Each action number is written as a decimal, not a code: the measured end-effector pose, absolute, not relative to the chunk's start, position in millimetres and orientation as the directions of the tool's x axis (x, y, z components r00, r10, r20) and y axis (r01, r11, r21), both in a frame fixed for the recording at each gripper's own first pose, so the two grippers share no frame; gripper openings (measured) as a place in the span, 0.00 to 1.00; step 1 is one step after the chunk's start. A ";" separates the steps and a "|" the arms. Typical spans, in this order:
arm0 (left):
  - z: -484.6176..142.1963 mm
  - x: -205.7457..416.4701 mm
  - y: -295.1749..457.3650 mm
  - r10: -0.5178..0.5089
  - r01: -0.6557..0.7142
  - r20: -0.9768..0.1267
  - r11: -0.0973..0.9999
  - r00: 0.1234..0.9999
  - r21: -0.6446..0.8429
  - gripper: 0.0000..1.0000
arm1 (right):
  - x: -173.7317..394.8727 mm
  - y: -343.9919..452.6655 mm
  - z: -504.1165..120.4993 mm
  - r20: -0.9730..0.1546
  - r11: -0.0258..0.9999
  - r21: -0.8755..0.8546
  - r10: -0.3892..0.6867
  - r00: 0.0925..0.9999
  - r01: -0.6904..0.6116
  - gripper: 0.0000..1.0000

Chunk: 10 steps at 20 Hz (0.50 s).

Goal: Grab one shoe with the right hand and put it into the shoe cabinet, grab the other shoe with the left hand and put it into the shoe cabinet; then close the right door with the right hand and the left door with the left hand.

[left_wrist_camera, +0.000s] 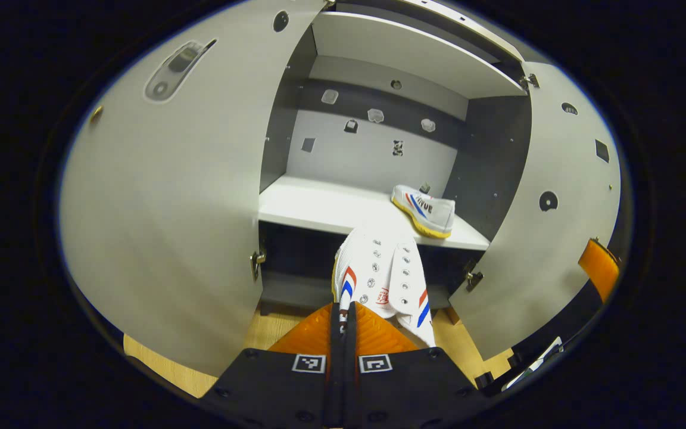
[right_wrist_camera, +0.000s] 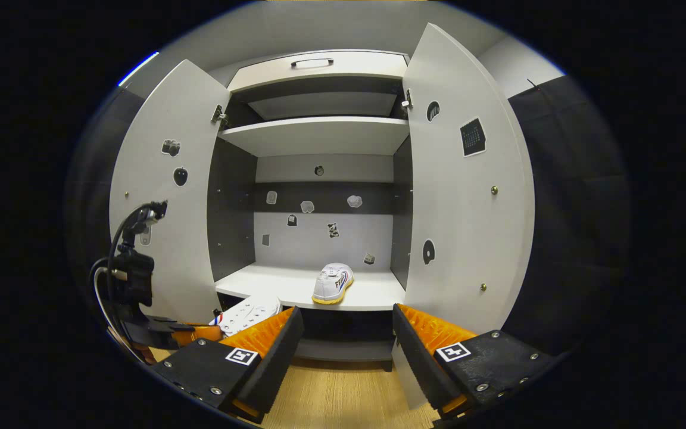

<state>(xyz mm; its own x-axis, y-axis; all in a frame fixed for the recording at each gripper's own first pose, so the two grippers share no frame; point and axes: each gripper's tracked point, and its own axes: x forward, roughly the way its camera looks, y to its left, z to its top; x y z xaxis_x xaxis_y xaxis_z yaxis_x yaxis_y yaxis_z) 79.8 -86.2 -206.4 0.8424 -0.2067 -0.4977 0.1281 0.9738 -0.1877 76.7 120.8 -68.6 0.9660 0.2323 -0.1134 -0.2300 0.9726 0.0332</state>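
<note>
Second shoe (left_wrist_camera: 386, 275) pinched between left gripper (left_wrist_camera: 343, 322) jaws, below cabinet shelf (left_wrist_camera: 319, 205).

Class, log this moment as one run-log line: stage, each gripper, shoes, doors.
stage: second shoe inbound | left gripper: shut on held shoe | right gripper: open | first shoe: on shelf | doors: open

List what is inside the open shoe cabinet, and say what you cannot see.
One white shoe stands on the lower shelf of the shoe cabinet. The upper shelf's top surface is hidden from below.
</note>
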 end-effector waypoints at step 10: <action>-188.2 76.9 -78.6 -0.174 0.110 -0.455 0.980 0.874 -0.163 0.06 | 74.1 119.2 -49.5 -0.068 0.972 0.036 0.235 0.970 -0.233 0.93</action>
